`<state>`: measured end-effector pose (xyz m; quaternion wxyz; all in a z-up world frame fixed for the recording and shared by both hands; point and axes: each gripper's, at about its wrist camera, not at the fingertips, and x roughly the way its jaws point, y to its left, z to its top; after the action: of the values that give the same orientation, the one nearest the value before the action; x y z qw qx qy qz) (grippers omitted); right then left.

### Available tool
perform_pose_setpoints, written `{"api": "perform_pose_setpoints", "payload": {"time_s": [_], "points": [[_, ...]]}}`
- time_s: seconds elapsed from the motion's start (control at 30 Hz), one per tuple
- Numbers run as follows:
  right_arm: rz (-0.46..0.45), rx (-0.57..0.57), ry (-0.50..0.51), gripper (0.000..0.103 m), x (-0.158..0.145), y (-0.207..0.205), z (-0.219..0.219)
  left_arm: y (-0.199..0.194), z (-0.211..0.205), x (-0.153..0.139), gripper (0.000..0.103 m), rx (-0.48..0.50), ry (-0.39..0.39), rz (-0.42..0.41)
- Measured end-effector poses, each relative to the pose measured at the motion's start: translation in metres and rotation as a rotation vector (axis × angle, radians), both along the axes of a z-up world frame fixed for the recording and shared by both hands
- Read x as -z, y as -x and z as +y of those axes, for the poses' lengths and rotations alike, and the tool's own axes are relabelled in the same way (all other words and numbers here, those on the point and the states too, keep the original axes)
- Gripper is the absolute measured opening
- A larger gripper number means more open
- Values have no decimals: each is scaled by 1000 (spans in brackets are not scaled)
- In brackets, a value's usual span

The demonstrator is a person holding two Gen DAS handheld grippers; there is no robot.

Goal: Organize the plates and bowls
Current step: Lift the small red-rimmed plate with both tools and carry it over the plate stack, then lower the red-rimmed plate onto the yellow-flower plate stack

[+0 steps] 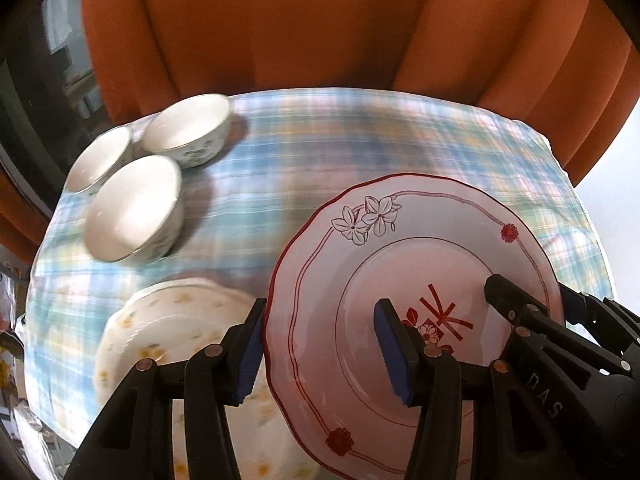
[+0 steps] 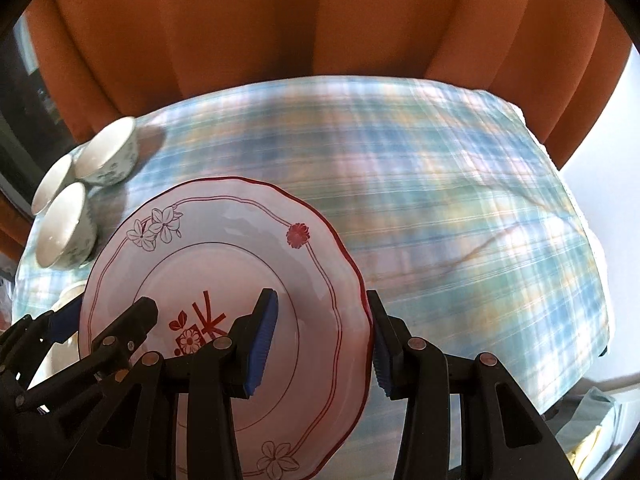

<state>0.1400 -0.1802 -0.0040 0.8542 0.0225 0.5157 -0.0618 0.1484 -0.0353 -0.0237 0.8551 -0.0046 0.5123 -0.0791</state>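
A white plate with a red scalloped rim and flower drawings [image 1: 400,264] is held tilted above the table; it also shows in the right wrist view [image 2: 224,248]. My left gripper [image 1: 324,348] straddles its left edge, one finger over and one under it. My right gripper [image 2: 324,344] straddles its right edge the same way. Both sets of jaws stand wide with the rim between them. Three white bowls [image 1: 134,208] stand grouped at the far left [image 2: 68,232]. A white plate with yellow flowers [image 1: 168,332] lies below my left gripper.
The table is covered by a blue plaid cloth [image 2: 440,200]. Orange curtains [image 1: 300,32] hang behind its far edge. The table's right edge [image 2: 592,280] drops off to the floor.
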Motion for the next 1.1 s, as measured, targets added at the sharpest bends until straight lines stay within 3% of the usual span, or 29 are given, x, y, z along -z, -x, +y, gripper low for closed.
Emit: {"api": "perform_pose_setpoints", "payload": {"time_s": [0.37,0.63,1.1], "points": [[-16,-61,10,47,-2,19,80,21,75,1,53,-45,2,-11],[30,-130,30,47,12,18,124,32,115,19,53,-84,3,36],[126,-189,53,47,42,18,155,42,134,47,53,-105,-8,124]]}}
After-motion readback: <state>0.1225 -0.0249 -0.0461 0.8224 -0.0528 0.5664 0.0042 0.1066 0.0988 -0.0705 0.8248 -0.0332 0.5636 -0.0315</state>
